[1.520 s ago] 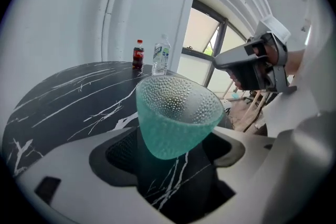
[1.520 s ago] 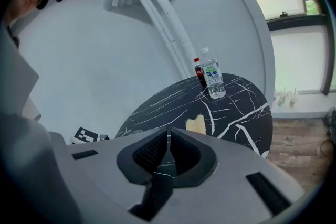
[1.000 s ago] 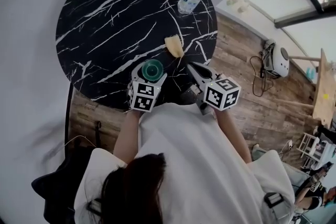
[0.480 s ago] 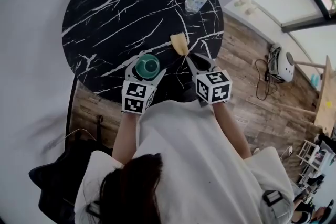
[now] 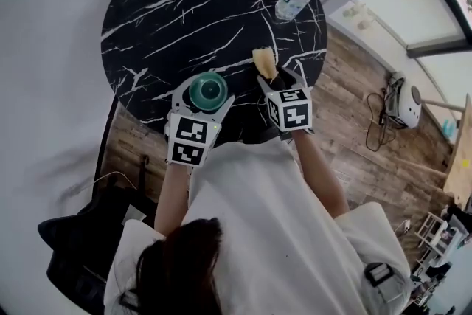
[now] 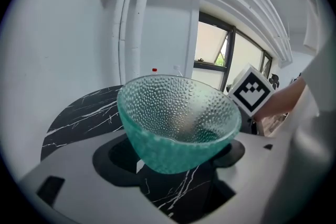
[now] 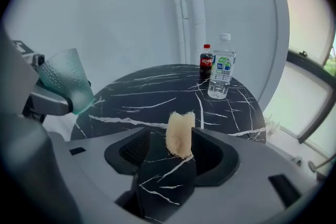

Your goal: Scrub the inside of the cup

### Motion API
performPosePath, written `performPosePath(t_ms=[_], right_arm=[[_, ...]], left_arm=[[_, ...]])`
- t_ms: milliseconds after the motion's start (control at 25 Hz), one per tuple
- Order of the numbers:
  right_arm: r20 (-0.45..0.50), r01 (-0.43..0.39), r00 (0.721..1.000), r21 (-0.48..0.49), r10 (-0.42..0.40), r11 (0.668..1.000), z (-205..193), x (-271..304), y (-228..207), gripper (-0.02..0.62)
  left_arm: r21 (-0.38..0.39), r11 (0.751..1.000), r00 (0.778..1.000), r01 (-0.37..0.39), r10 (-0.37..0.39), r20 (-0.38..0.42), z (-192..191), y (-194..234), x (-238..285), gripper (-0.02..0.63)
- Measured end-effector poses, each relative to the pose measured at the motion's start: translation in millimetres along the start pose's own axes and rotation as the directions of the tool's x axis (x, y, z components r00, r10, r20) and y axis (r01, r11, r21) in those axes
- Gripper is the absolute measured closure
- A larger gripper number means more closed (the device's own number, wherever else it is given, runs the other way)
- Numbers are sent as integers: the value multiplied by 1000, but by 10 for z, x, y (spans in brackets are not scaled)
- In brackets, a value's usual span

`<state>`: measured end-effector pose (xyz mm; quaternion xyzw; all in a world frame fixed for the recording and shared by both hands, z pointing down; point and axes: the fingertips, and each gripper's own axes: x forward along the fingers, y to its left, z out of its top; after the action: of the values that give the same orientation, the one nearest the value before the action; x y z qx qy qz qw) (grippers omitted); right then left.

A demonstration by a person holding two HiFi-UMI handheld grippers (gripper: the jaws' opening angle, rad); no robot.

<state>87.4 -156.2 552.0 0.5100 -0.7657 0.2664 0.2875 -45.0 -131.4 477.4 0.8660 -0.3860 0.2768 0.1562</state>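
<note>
A teal dimpled glass cup (image 5: 207, 90) hangs above the near edge of the black marble table (image 5: 184, 11), with my left gripper (image 5: 204, 97) shut on it. In the left gripper view the cup (image 6: 178, 123) fills the space between the jaws, mouth tilted up. A tan sponge (image 5: 264, 61) stands upright on the table. My right gripper (image 5: 276, 76) has just been opening its jaws. The sponge (image 7: 180, 134) now stands between them, close to the right jaw and clear of the left one. The cup (image 7: 65, 81) also shows at the left of the right gripper view.
A water bottle (image 7: 221, 75) and a cola bottle (image 7: 206, 61) stand at the table's far edge. Wooden floor (image 5: 346, 129) lies to the right of the table, and a dark chair (image 5: 81, 247) stands at the lower left. A white wall runs behind the table.
My right gripper has moved forward to the sponge and opened, so the sponge now stands between its jaws. My left gripper has lifted the cup higher.
</note>
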Motion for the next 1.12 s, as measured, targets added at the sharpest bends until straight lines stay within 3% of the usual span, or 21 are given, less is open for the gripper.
performPosePath(t_ms=[120,240,560,680,880,1120], right_arm=[[-59,51,997,-55,-54,997,-123,151,-43,374],[-88,62,994,-25,-64,998,-207,265,-52,370],[-193,117,974,-24,-120,993,-366,453,-224,371],[-253,123,958,-72,-137,990,-435,524,-220,374],[-237,111,963,-97,-131,989,-407,539,-193,432],[-177,88,980,-10,-89,996,-276,488,-212,509]], left_arm=[[-37,999,1000,-13,13,-5,-55,61,-87,238],[-95,995,1000,-26,25,-5,-107,124,-152,238],[-88,993,996,-74,70,-49,-218,178,-203,238],[-93,993,996,-76,71,-52,-233,183,-197,238],[-102,992,997,-71,67,-41,-209,183,-199,238],[-93,993,997,-73,69,-40,-163,195,-197,238]])
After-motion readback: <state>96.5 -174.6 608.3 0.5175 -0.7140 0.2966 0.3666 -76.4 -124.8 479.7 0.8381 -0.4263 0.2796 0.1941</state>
